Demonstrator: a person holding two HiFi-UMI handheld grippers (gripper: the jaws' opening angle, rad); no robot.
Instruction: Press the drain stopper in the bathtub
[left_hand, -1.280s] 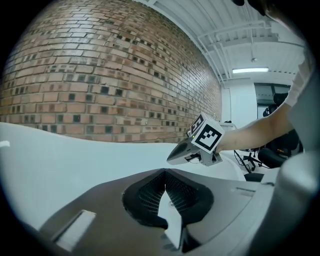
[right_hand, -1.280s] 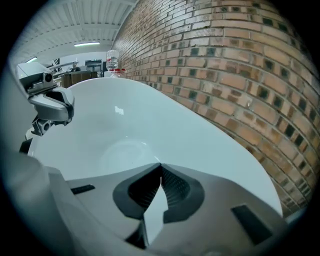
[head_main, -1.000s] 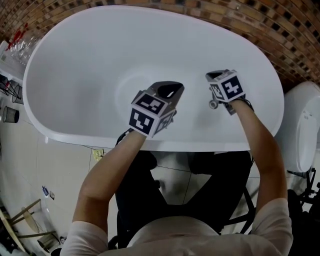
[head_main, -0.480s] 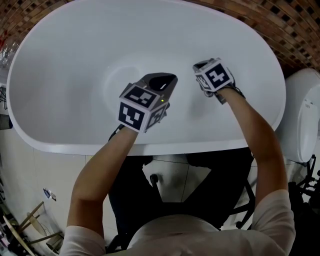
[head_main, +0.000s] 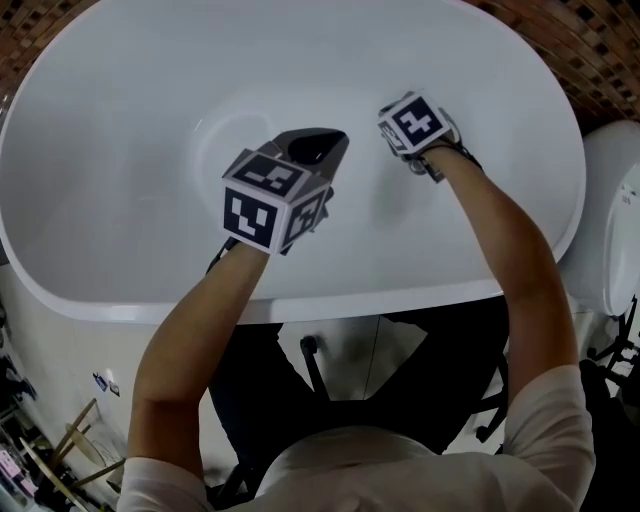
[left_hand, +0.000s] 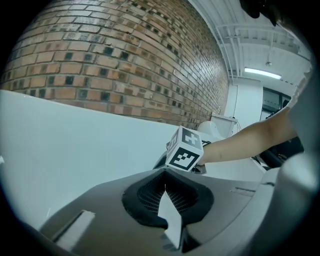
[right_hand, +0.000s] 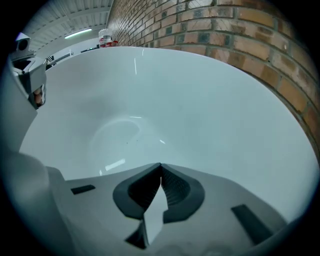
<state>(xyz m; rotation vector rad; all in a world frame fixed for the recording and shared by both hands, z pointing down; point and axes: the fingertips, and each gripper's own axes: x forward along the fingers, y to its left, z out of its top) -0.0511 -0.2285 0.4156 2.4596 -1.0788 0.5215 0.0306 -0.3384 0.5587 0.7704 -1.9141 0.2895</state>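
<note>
The left gripper (head_main: 325, 145) is covering the bathtub (head_main: 120, 110) floor straight beneath it in the head view, and the drain stopper is not showing clearly in any view. The marker cube (head_main: 413, 120) is hiding the jaws of the right gripper (right_hand: 160, 167) from above. Beyond both grippers the tub's rim is running off the top edge. Out to the right of the right gripper, a white fixture (head_main: 622, 230) is being cut by the picture's edge. Far ahead of the right gripper, small containers (right_hand: 105, 37) are appearing too small to tell.

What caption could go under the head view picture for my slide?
Over a white bathtub, the left gripper and right gripper are held with jaws shut and empty.
</note>
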